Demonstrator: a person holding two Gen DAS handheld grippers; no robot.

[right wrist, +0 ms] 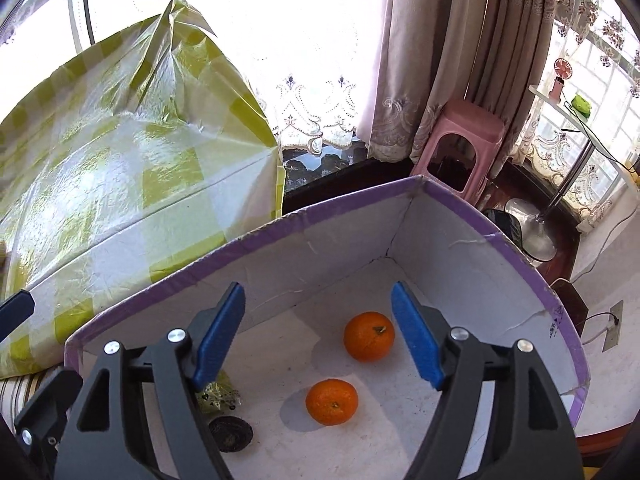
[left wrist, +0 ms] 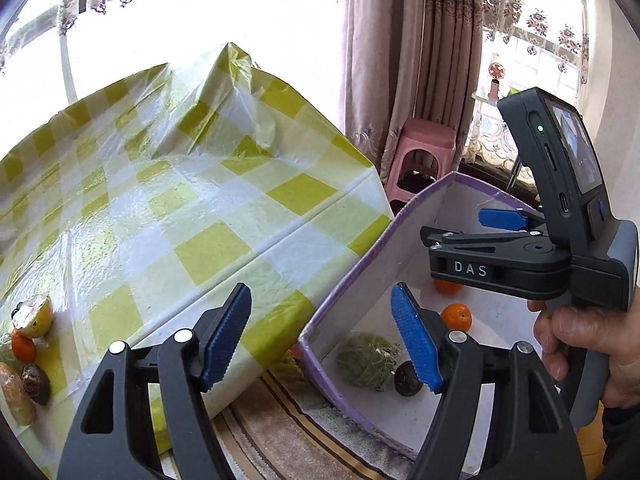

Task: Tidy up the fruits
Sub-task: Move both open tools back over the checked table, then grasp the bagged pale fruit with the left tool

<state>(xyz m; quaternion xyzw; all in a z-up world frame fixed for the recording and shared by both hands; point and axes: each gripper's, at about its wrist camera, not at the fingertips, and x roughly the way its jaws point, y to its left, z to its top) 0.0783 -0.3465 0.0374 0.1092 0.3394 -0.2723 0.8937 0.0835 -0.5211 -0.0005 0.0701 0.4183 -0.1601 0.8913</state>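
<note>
While we hover both over the purple-rimmed box (right wrist: 532,280), left gripper (left wrist: 320,336) wide and empty, right gripper (right wrist: 318,334) wide and empty, two oranges (right wrist: 369,336) mid-floor, green fruit (left wrist: 366,362) by near wall, leftover fruits (left wrist: 24,348) at tabletop's (left wrist: 168,200) left edge

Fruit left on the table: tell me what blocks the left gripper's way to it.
Nothing visible. The left gripper is open and empty above the table edge; the fruit pile lies at the far left on bare checked cloth. The box sits on the other side.
</note>
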